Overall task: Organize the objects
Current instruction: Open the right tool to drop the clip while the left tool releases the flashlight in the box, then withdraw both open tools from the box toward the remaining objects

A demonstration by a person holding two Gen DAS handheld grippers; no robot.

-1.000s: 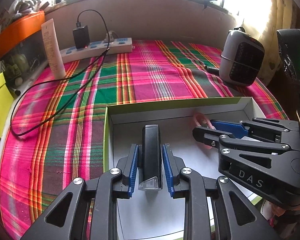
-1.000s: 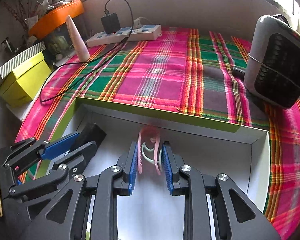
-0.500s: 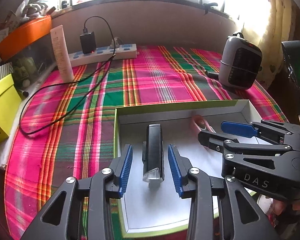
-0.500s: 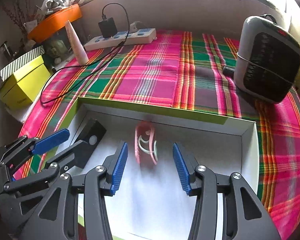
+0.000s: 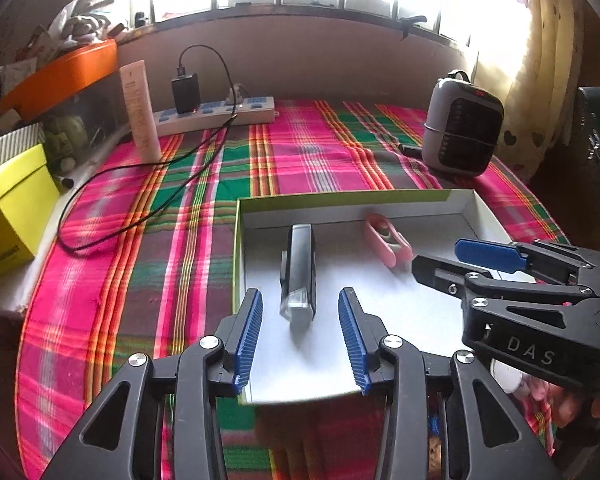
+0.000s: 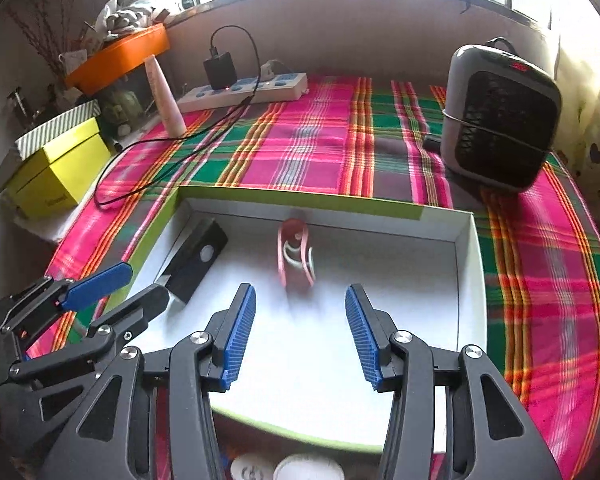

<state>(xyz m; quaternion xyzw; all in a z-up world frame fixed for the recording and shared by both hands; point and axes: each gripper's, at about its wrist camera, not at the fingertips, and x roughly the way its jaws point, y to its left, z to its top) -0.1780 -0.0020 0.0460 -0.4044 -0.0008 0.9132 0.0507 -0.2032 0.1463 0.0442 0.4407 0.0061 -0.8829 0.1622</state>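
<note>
A shallow box with a white inside and green rim [image 5: 236, 248] [image 6: 300, 194] lies on the plaid cloth. In it lie a black bar-shaped light [image 5: 299, 270] [image 6: 194, 260] at the left and a pink clip-like tool [image 5: 388, 240] [image 6: 296, 254] at the right. My left gripper [image 5: 300, 320] is open and empty, held just behind the black light. My right gripper [image 6: 300, 326] is open and empty, just behind the pink tool. Each gripper shows at the side of the other's view.
On the cloth stand a grey fan heater [image 5: 462, 132] [image 6: 500, 116] at the right, a white power strip [image 5: 216, 114] with a black charger and trailing cable, and a pale tube [image 5: 140, 112]. A yellow box [image 5: 8, 216] and an orange tray [image 6: 118, 56] sit at the left.
Both grippers opened and let go: the left released the black light, the right released the pink tool. Both pulled back and up; the two things now lie in the box.
</note>
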